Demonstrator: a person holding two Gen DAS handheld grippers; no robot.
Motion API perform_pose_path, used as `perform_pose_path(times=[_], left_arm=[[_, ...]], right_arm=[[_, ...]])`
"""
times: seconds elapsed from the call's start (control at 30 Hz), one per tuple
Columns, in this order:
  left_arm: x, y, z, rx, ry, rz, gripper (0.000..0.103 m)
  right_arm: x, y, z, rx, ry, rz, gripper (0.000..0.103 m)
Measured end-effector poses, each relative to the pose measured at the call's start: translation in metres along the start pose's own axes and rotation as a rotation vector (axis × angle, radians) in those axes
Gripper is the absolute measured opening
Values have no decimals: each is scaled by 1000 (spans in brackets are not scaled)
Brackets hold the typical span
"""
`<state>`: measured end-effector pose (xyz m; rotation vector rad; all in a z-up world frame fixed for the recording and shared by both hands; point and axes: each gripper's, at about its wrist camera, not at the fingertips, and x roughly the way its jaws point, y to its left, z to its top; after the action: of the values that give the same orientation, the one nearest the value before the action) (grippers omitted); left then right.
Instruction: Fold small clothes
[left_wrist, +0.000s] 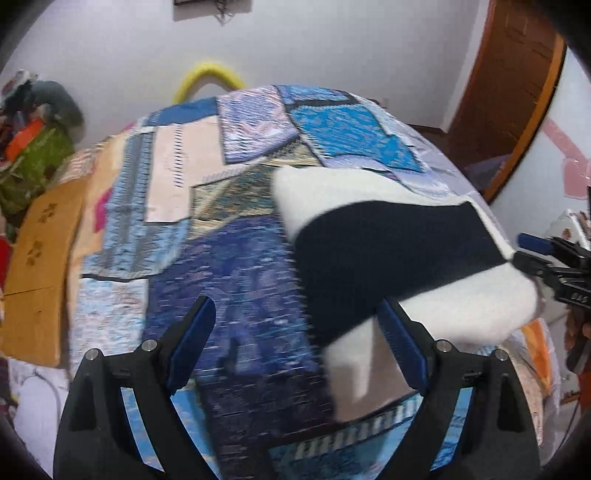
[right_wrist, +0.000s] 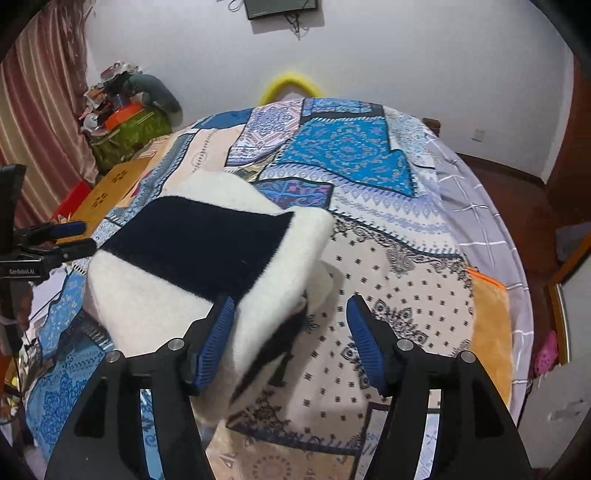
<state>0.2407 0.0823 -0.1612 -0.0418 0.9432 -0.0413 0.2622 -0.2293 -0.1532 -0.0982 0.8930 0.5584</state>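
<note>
Folding looks partly done: the black-and-white sweater (right_wrist: 207, 258) lies bunched on the bed (right_wrist: 388, 266), at ten o'clock from the right claw (right_wrist: 291, 325). Both claws, left claw (left_wrist: 295, 325) included, gape empty; flattening remains.

Even, fairly bright indoor light fills both views, with no glare and only soft shadows. The left wrist view is smeared by motion blur across the patchwork-patterned blue bedspread (left_wrist: 236, 295); the right wrist view is sharper (fine print stays readable). Fisheye bending curves the edges, and the corners go black.
</note>
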Motion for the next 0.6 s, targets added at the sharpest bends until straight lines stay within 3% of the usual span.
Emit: perform_pose_path(times=[0.07, 0.13, 0.3, 0.47, 0.6], left_arm=[[-6, 7, -1, -14, -8, 17, 90], [-11, 11, -1, -32, -17, 14, 90], [-15, 13, 3, -100, -24, -61, 90], [5, 1, 5, -143, 18, -125, 93], [28, -7, 5, -165, 77, -163, 93]], right_arm=[[-6, -2, 0, 10, -5, -3, 66], [-14, -2, 1, 19, -24, -17, 85], [-18, -2, 3, 49, -38, 19, 87], [4, -2, 1, 102, 14, 68, 88], [26, -6, -4, 193, 81, 159, 88]])
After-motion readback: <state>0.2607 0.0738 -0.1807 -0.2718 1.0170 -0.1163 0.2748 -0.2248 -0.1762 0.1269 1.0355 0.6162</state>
